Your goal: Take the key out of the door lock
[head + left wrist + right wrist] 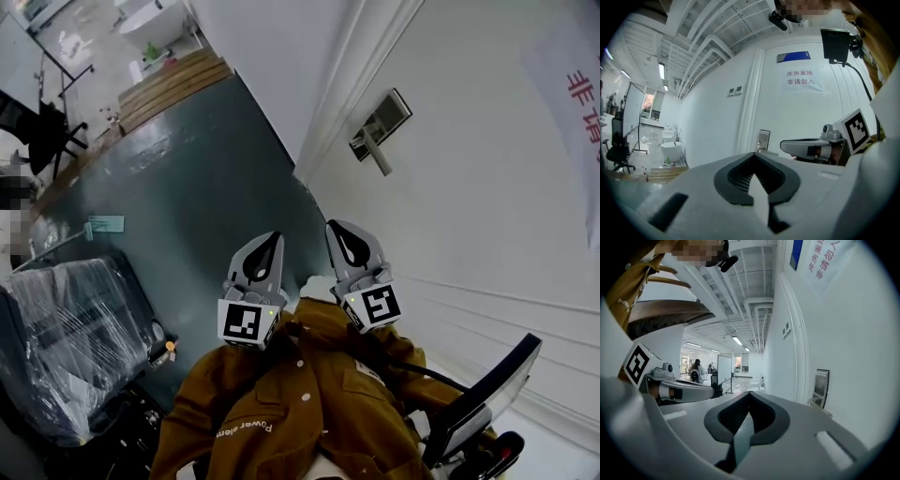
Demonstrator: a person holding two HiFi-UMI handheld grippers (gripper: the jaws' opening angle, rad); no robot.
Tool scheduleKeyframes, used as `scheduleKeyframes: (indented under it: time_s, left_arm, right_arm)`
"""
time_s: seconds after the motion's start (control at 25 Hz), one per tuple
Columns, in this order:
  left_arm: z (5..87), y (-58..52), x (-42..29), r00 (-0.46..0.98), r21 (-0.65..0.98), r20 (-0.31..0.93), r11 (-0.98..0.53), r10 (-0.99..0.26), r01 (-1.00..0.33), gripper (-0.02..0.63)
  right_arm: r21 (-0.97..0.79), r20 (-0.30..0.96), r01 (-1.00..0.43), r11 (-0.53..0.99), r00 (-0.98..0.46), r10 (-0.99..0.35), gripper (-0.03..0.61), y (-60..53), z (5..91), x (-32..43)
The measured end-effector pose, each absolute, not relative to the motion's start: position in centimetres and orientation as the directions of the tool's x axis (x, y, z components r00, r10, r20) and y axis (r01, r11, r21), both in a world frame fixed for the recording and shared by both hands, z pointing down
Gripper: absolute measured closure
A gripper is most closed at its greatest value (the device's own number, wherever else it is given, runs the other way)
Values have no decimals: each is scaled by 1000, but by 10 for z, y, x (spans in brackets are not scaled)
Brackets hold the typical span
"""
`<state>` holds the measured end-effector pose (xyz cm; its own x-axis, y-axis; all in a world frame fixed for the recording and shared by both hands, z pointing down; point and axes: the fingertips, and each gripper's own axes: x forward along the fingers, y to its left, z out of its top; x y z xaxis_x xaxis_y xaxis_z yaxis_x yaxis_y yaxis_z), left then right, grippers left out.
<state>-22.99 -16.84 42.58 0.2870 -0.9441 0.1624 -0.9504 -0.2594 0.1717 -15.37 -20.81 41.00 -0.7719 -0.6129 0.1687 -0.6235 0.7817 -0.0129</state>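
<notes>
A white door (pixel 469 187) carries a metal lock plate with a lever handle (pixel 380 127). I cannot make out a key in it from here. Both grippers are held close to my chest, well short of the door. My left gripper (pixel 270 246) is shut with nothing in it, and my right gripper (pixel 345 236) beside it is shut and empty too. In the left gripper view the shut gripper (pixel 754 180) points toward the lock plate (pixel 763 139), far off. In the right gripper view the gripper (pixel 747 416) points past the lock plate (pixel 821 387), which sits to its right.
A plastic-wrapped chair (pixel 66 328) stands at my lower left, and an office chair (pixel 42 131) farther back. A wooden step (pixel 169 84) and a white tub (pixel 155 19) lie beyond the grey floor. A dark screen on a stand (pixel 487 394) is at my lower right. A paper notice (pixel 572 94) hangs on the door.
</notes>
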Motion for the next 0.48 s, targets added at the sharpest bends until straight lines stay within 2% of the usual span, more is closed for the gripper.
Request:
scheduleKeyframes:
  time_s: [0.2, 0.28, 0.4, 0.48]
  left_arm:
    - [432, -180, -244, 297, 182, 163, -267, -941, -946, 615]
    - [432, -190, -244, 293, 199, 153, -261, -944, -945, 615]
    - [433, -211, -236, 314, 227, 146, -277, -938, -934, 615]
    - [434, -219, -228, 343, 240, 146, -303, -928, -922, 615]
  right_arm:
    - [37, 230, -679, 733, -708, -667, 567, -254, 427, -135]
    - [67, 256, -694, 717, -683, -684, 454, -280, 429, -121]
    - [173, 273, -728, 663, -611, -743, 391, -329, 427, -98]
    - [242, 300, -745, 622, -552, -778, 371, -355, 436, -85]
